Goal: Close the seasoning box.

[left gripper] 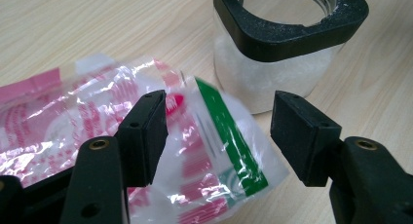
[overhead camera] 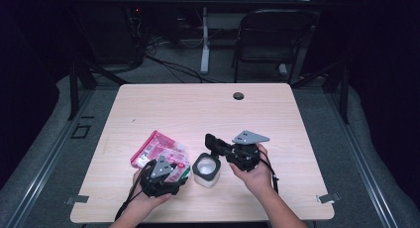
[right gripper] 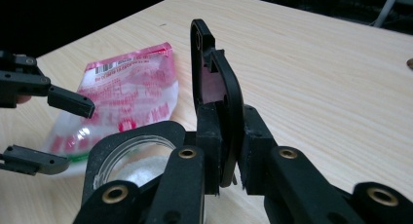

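Observation:
A clear jar with a black square collar and white powder inside stands open near the table's front. The jar sits just beyond my left gripper. That gripper is open, its jaws astride the green-striped corner of a pink-printed plastic bag. The bag lies flat to the left of the jar. My right gripper is shut on a flat black lid, held edge-up above and right of the jar. In the high view the lid sticks out left from the right gripper.
The light wooden table has a cable hole at its far middle. A black chair and a desk leg stand beyond the far edge. Bare tabletop stretches behind and to the right of the jar.

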### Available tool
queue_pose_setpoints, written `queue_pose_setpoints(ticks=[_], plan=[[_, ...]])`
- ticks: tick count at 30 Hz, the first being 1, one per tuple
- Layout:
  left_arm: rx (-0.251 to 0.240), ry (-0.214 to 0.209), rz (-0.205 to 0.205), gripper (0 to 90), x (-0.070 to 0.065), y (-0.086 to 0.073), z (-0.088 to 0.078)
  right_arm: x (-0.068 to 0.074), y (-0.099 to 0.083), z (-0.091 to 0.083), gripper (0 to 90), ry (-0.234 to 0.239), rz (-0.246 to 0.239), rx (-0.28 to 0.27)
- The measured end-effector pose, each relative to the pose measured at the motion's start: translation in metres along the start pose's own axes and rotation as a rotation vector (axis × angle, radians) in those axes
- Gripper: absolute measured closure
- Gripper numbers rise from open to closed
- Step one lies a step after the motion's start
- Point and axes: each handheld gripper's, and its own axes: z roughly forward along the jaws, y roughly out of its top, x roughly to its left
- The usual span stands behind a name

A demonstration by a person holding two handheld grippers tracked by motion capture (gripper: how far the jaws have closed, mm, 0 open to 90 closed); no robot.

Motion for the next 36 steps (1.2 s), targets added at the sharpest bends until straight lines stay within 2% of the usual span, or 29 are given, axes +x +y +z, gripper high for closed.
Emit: queue_pose_setpoints(ticks=[2, 4, 15, 26, 36], plan=[[0.000, -0.002, 0.002, 38.9, -0.001, 0.000, 0.001, 0.003, 0.000, -0.001, 82.2, -0.007, -0.030, 0.007], [0.003, -0.005, 0.003, 38.9, -0.001, 0.000, 0.002, 0.004, 0.000, -0.002, 82.8, -0.008, -0.040, 0.012], [0.008, 0.009, -0.012, 39.0, 0.006, -0.002, 0.002, 0.006, 0.000, -0.003, 83.4, 0.005, -0.048, 0.015], [0.005, 0.032, -0.036, 39.1, 0.017, -0.005, -0.002, 0.012, 0.002, -0.007, 77.2, 0.042, -0.049, -0.003], [-0.004, 0.045, -0.049, 39.1, 0.022, -0.006, -0.003, 0.019, 0.003, -0.008, 72.3, 0.068, -0.059, 0.007]])
